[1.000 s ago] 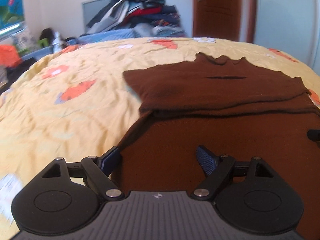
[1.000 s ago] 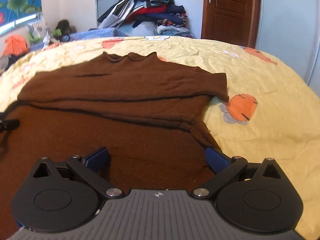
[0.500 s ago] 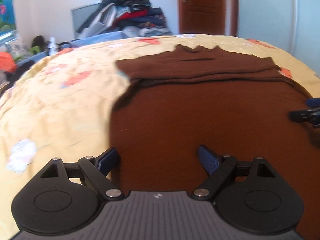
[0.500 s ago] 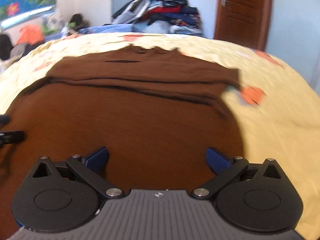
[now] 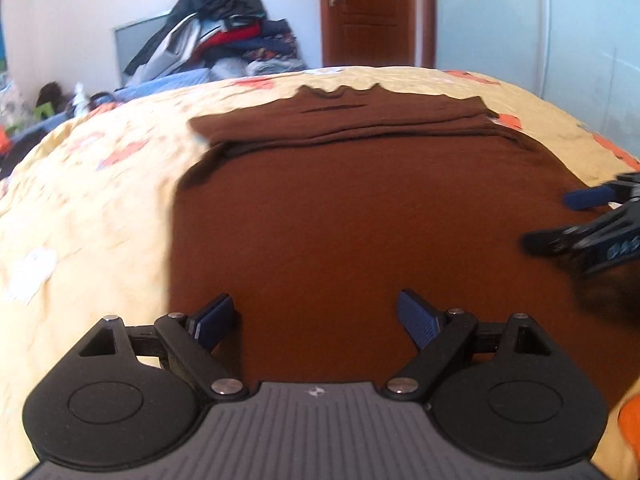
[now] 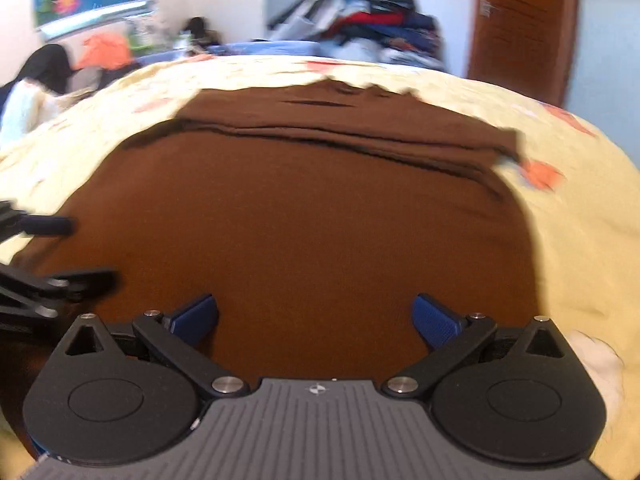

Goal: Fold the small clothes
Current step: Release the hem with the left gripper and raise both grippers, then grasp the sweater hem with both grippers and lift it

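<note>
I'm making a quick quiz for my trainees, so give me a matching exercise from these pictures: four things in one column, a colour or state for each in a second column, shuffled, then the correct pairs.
Things:
1. sweater
2. bedsheet
3. door
4. left gripper

Descriptions:
A. yellow with orange patches
B. jaws open, nothing between them
C. dark brown, sleeves folded across the chest
D. reddish wood, shut, behind the bed

Pairs: 1-C, 2-A, 3-D, 4-B

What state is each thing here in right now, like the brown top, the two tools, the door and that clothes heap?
Brown top: flat on bed, sleeves folded across.
Left tool: open, empty.
Right tool: open, empty.
Door: shut.
Clothes heap: unfolded.
</note>
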Available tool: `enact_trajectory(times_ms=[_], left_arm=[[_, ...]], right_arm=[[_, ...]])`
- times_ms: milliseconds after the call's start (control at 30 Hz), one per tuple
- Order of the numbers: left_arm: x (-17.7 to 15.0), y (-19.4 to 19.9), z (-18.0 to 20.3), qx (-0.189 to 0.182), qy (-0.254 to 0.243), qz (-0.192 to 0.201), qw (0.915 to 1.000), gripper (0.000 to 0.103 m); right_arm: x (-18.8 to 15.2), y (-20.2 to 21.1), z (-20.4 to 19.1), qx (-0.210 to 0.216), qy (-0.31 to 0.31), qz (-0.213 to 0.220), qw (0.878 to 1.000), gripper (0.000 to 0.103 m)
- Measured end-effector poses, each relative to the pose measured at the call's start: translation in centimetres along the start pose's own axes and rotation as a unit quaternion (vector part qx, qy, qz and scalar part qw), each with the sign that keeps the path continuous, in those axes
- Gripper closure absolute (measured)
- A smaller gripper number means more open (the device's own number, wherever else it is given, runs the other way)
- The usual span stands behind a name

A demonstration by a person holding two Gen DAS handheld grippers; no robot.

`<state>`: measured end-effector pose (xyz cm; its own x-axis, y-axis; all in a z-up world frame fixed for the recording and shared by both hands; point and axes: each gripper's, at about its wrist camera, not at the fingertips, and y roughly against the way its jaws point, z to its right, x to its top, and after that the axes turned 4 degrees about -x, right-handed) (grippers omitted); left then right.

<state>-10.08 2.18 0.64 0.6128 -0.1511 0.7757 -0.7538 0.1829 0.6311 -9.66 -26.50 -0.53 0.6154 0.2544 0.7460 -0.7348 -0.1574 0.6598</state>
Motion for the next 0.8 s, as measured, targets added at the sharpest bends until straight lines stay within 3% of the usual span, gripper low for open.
enact_trajectory(times_ms=[133,233,333,400,467,533,567,667,733,767,800], left_arm=[[0.0,1.3,0.1,0.007,0.015,-0.025,0.9995,0.013],[-0.4,1.8,1.1,-0.019,0.004,-0.022,0.9996,0.013],[-1.8,2.0,1.0,-0.014,-0.002,-0.002,0.9999,0.013],[-2.0,2.4,0.5,-0.017,0.005,-0.009,0.9998,0.013],[-2.1,3.6,-0.2,-0.003,0.016,-0.024,0.9996,0.013],[-2.6,5.2,-2.2,-0.013,0.060,-0.025,0.9978,0.013],[-2.9,6.0,-3.5,-0.019,0.092,-0.026,0.9953,0.013],[-4.6,7.3,-7.6,-0.047,0.197,-0.036,0.9785,0.013],[-5.2,8.1,-9.7,-0.094,0.260,-0.033,0.9603,0.012],[-5.3,8.1,-10.4,-0.128,0.289,-0.036,0.9480,0.011],[-5.6,7.7,-11.2,-0.184,0.327,-0.045,0.9258,0.011]], right_arm=[[0.1,1.6,0.7,-0.024,-0.030,-0.028,0.999,0.000],[0.2,2.9,-0.9,0.028,-0.038,-0.010,0.999,0.000],[-1.1,2.1,-3.0,0.043,0.006,-0.032,0.999,0.000],[-2.8,2.5,-3.3,0.035,0.056,0.013,0.998,0.000],[-2.9,3.0,-1.5,0.040,0.020,-0.002,0.999,0.000],[-2.5,4.1,0.5,0.016,-0.013,-0.036,0.999,0.000],[-2.4,5.0,2.0,0.025,-0.050,-0.041,0.998,0.000],[-3.0,7.5,6.7,0.057,-0.163,-0.042,0.984,0.000],[-4.0,8.1,9.1,0.055,-0.210,-0.064,0.974,0.000],[-4.5,8.2,10.1,0.057,-0.224,-0.075,0.970,0.000],[-5.0,8.2,10.5,0.067,-0.233,-0.082,0.967,0.000]])
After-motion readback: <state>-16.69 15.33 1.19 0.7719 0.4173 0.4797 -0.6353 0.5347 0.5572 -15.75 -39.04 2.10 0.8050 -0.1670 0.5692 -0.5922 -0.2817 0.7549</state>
